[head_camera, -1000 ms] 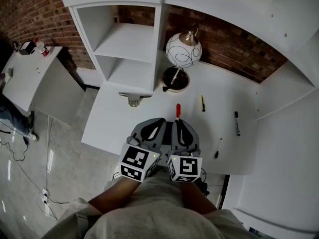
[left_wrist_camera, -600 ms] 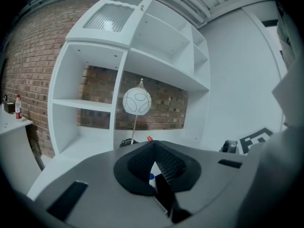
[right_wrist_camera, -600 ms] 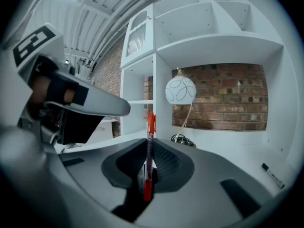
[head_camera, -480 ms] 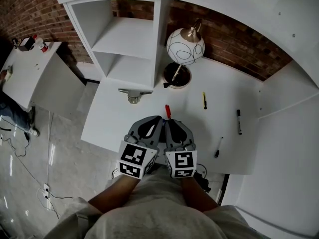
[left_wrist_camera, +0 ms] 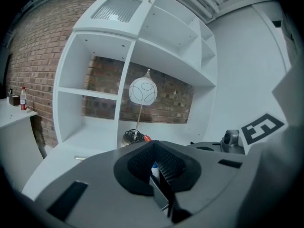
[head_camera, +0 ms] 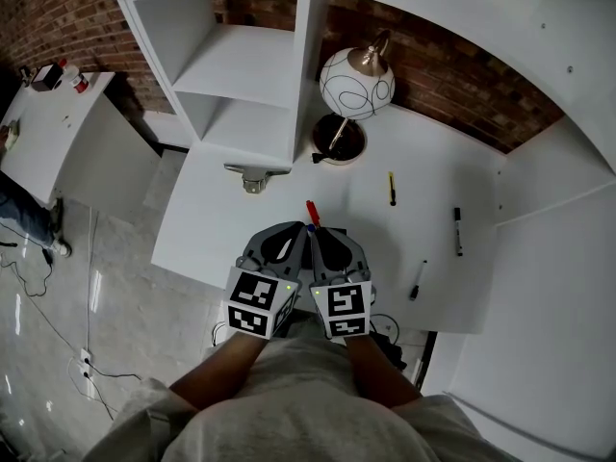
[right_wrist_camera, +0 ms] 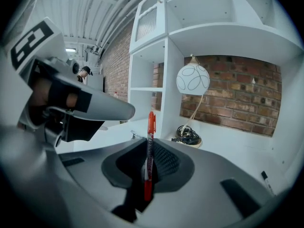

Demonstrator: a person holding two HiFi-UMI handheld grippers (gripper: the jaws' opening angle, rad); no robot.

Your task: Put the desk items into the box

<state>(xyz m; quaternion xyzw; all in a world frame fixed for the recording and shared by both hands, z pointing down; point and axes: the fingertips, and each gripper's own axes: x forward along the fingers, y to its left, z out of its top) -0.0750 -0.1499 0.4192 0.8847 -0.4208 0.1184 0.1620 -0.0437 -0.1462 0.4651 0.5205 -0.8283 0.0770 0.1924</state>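
My right gripper (head_camera: 318, 234) (right_wrist_camera: 148, 170) is shut on a red pen (right_wrist_camera: 150, 141) that stands nearly upright between its jaws; its red tip (head_camera: 312, 211) pokes out over the white desk (head_camera: 221, 229). Close beside it on the left, my left gripper (head_camera: 292, 234) (left_wrist_camera: 159, 174) is shut on a small white pen with a blue end (left_wrist_camera: 155, 168). Both hover near the desk's front edge. Further right lie a yellow pen (head_camera: 392, 188), a black marker (head_camera: 457, 231) and a black pen (head_camera: 417, 280). No box shows in any view.
A globe lamp (head_camera: 356, 80) stands on a round base (head_camera: 339, 150) with a coiled cable at the back. A small metal piece (head_camera: 248, 176) lies beside the white shelf unit (head_camera: 245, 75). A brick wall (head_camera: 452, 85) runs behind. A second table (head_camera: 48, 133) stands at the left.
Both grippers have sunk a little and shifted left together. The red pen's tip has swung to the left. Both grips look unchanged.
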